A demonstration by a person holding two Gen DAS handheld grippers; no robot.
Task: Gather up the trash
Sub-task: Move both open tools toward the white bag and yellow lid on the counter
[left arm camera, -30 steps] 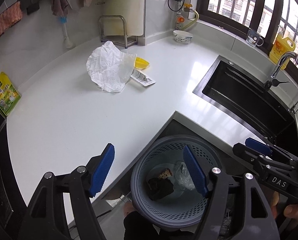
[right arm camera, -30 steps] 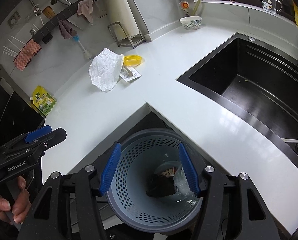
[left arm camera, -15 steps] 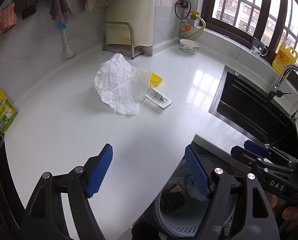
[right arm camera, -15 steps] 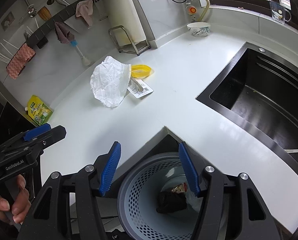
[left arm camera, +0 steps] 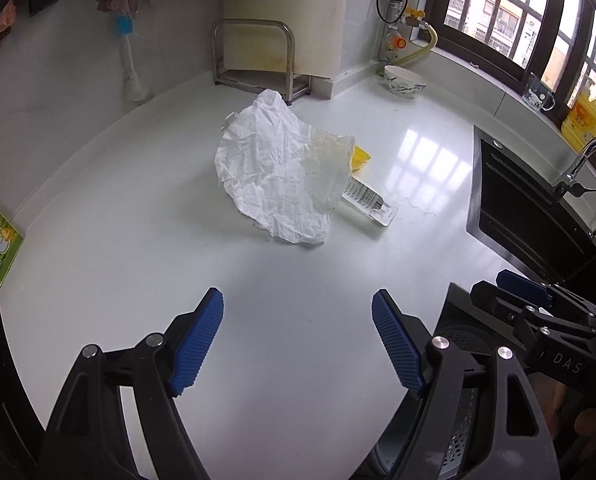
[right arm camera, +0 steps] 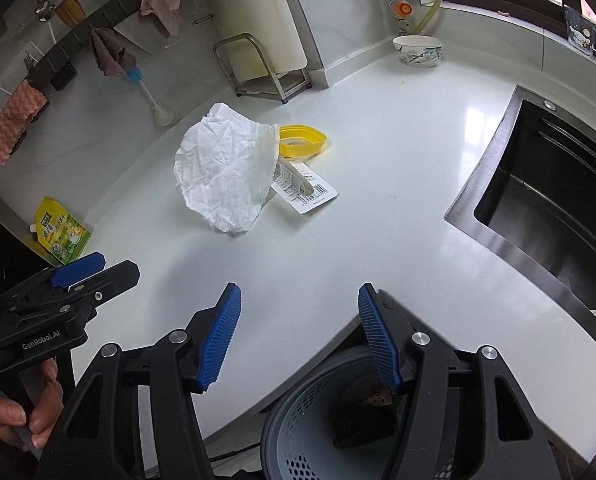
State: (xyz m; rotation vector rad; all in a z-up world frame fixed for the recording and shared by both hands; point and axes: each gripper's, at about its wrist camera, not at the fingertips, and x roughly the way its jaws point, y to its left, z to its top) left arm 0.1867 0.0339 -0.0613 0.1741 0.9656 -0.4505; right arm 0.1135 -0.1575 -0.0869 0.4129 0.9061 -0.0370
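A crumpled white paper [left arm camera: 274, 184] [right arm camera: 222, 172] lies mid-counter. It partly covers a yellow plastic lid [left arm camera: 360, 158] [right arm camera: 302, 140] and a barcoded blister card [left arm camera: 372, 202] [right arm camera: 310, 192]. My left gripper [left arm camera: 297, 300] hangs open over bare white counter, short of the paper, with nothing between its blue pads. My right gripper [right arm camera: 299, 296] is open too and holds nothing; it is above the counter's inner corner. Below that corner stands a grey perforated basket [right arm camera: 298, 432] [left arm camera: 458, 440] with dark trash [right arm camera: 362, 416] inside. Each gripper shows at the edge of the other's view.
A black sink [right arm camera: 538, 208] with a faucet [left arm camera: 582, 160] is on the right. At the back wall are a metal rack [right arm camera: 258, 68], a bowl [right arm camera: 417, 50] and a brush. A green packet [right arm camera: 62, 232] sits at the left edge, a yellow oil bottle [left arm camera: 582, 120] by the window.
Both grippers have moved from above the basket forward over the counter toward the paper, which now looks nearer and larger. The basket has slid to the bottom of both views.
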